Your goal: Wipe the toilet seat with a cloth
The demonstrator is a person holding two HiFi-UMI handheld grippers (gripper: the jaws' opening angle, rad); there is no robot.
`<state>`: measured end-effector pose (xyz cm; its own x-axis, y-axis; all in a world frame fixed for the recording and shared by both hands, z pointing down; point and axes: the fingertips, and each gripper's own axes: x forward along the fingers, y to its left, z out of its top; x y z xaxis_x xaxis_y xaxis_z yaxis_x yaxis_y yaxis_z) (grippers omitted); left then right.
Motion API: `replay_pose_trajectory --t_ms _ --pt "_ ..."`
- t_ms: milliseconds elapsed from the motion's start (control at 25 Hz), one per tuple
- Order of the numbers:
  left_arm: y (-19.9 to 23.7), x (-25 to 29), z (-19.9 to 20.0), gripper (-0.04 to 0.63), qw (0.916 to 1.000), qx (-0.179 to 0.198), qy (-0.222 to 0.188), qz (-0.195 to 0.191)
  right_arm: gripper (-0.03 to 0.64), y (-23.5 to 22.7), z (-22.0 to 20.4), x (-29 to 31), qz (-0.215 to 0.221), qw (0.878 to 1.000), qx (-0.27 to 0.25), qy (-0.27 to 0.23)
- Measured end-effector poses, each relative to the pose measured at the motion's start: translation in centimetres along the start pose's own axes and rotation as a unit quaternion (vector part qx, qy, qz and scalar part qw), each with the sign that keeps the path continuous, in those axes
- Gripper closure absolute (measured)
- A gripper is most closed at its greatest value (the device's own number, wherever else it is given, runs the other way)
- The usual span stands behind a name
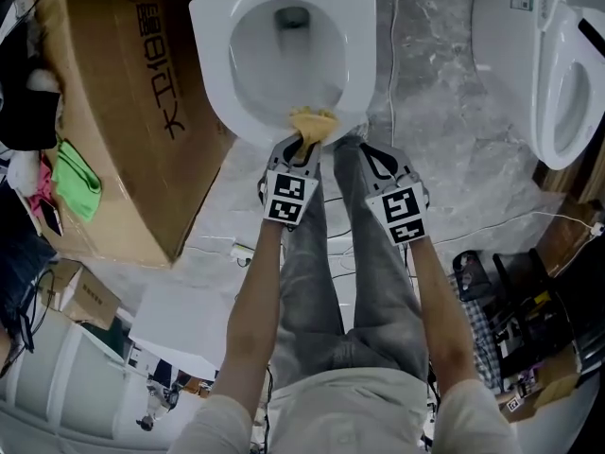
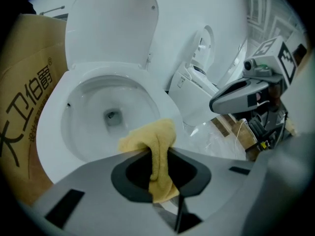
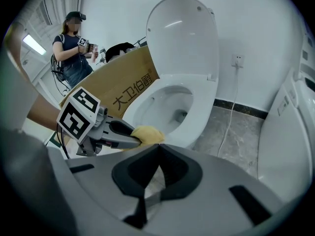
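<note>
A white toilet [image 1: 284,55] stands ahead with its lid [image 3: 182,33] raised. My left gripper [image 1: 304,142] is shut on a yellow cloth [image 1: 313,121], which rests on the front of the seat rim [image 1: 253,129]. In the left gripper view the cloth [image 2: 153,140] bunches over the rim and hangs down between the jaws of the left gripper [image 2: 158,155]. My right gripper [image 1: 353,146] hovers just right of it, off the front edge of the seat, shut with nothing in it [image 3: 157,149].
A large cardboard box [image 1: 123,112] leans against the toilet's left side. A second toilet [image 1: 544,64] stands to the right, and a white cable [image 1: 392,45] runs along the marble floor between them. A person [image 3: 74,48] stands behind the box. Clutter [image 1: 510,329] lies at the lower right.
</note>
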<state>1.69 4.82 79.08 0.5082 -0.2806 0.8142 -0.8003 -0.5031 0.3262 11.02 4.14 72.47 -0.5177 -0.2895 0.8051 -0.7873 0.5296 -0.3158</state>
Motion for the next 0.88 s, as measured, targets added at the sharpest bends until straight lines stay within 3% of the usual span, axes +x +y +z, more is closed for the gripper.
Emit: replay_pose_trajectory --t_ms 880 --pt "-2.7 5.3 6.1 0.511 0.9966 0.062 0.018 -0.051 0.609 -3.9 0.3 -0.5 -0.036 0.998 0.052 -0.012"
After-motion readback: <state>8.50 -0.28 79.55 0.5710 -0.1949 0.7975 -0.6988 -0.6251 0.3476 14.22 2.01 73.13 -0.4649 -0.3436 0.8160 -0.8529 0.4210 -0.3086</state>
